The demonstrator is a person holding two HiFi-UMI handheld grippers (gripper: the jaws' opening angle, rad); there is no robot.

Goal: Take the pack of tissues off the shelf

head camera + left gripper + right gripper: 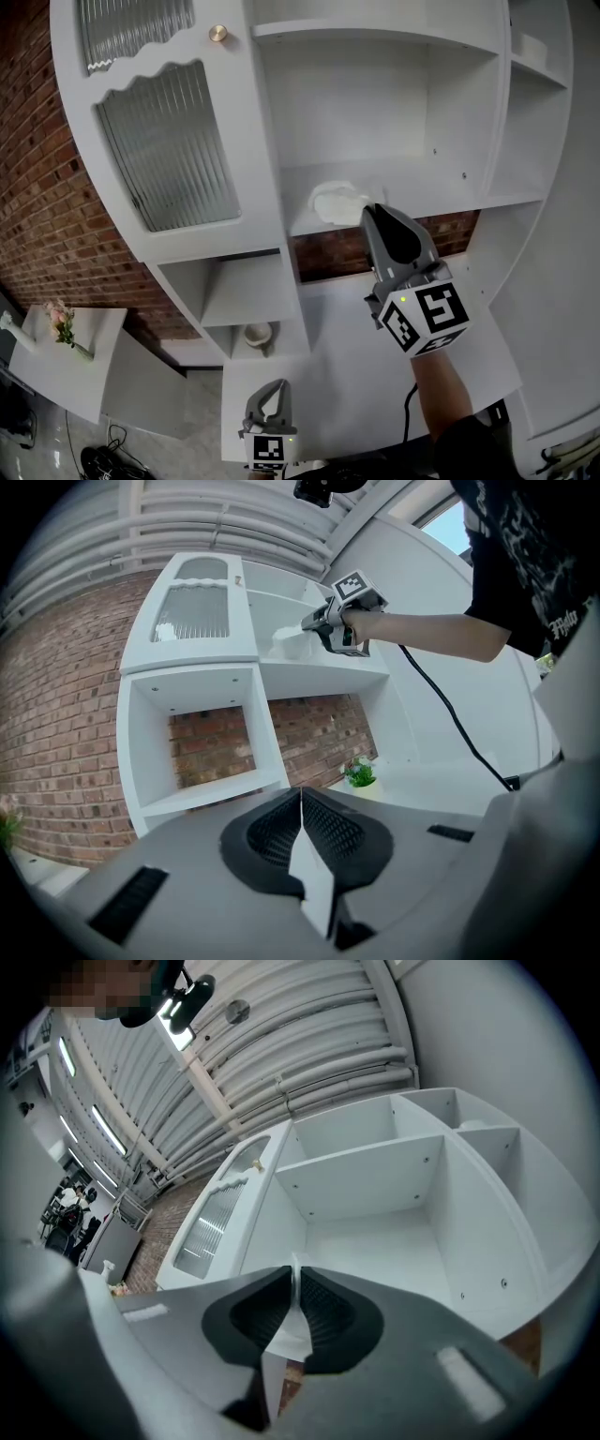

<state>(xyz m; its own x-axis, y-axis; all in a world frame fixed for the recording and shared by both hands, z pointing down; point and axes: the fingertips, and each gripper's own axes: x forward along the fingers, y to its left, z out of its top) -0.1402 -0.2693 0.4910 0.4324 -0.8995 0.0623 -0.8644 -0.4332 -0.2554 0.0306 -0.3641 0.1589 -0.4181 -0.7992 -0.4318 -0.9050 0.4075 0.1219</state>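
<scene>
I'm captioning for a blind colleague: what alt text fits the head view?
The right gripper pinches a white pack of tissues at the front edge of a white shelf unit's open compartment. The left gripper hangs low, shut and empty.

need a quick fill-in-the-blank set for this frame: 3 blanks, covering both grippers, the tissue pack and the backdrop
1. The right gripper pinches the edge of the pack of tissues, which lies at the front of a white ___.
2. The left gripper hangs low, away from the pack, with nothing between its jaws, and they are ___.
3. The wall behind the shelf unit is made of ___.

Missing words: shelf; shut; brick
</scene>
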